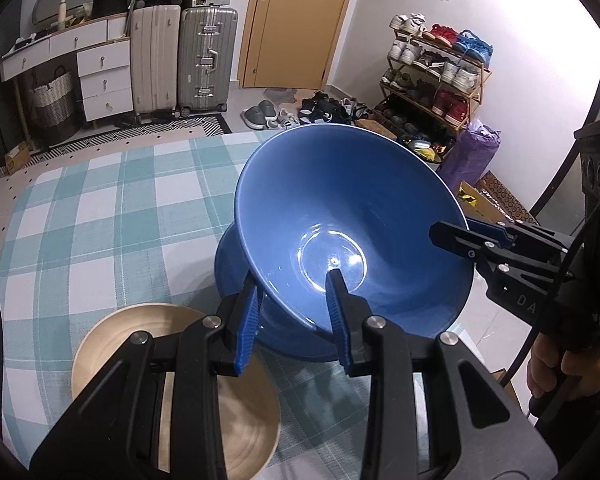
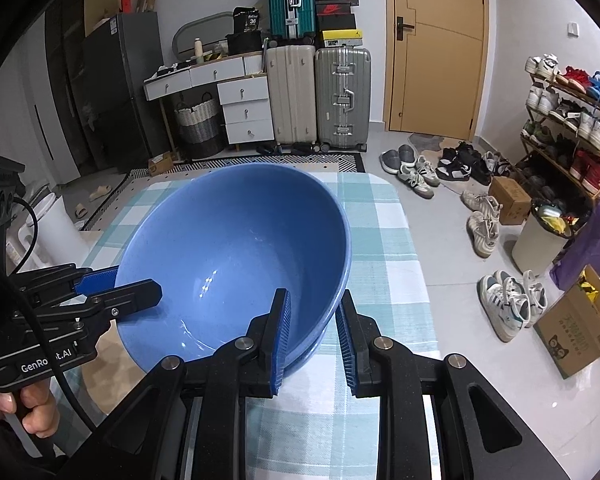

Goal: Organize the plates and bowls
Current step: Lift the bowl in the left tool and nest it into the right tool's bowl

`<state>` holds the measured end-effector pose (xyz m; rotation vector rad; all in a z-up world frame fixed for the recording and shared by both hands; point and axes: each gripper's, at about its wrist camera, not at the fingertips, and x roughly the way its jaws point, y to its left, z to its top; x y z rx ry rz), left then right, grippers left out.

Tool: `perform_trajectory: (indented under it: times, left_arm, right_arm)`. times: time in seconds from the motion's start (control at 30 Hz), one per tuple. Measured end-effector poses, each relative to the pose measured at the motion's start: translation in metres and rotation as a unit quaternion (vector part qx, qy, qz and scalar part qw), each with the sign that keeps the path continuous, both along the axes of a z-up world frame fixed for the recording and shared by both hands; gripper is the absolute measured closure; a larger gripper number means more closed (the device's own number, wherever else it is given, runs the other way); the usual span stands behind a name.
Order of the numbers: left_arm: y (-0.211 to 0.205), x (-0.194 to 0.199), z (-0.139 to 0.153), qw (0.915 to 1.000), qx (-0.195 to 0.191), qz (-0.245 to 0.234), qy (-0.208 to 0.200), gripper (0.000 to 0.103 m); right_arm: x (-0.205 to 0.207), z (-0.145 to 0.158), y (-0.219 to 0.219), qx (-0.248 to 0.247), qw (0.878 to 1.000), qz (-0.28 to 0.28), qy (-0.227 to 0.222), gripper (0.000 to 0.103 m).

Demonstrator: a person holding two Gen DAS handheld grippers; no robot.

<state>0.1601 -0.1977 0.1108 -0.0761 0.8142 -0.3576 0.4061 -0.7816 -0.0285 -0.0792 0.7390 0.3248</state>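
Left wrist view: blue bowl (image 1: 352,224) sits tilted on a blue plate (image 1: 236,268) on the checked desk (image 1: 100,220), both hand-held grippers (image 1: 294,316) (image 2: 314,336) straddling its rim, unclenched. Lower evenly, centre it, then withdraw.

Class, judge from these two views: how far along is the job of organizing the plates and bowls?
Done: nothing clearly finished. In hand: the left gripper and right gripper each straddle the rim of the tilted blue bowl, which sits over a second blue dish beneath it; whether it has seated is unclear. Left: the beige plate lies apart on the checked tablecloth.
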Motion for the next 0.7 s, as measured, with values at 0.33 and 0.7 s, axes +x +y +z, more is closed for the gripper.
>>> perform_trajectory:
  times: [0.33, 0.7]
  left_arm:
    - [0.004, 0.023, -0.029, 0.9997, 0.017, 0.012, 0.013, 0.074]
    - [0.005, 0.046, -0.060, 0.9987, 0.040, 0.021, 0.023, 0.074]
  right_arm:
    - [0.014, -0.025, 0.015, -0.012, 1.000, 0.005, 0.021, 0.079]
    - [0.030, -0.053, 0.024, -0.030, 0.999, 0.007, 0.041, 0.078]
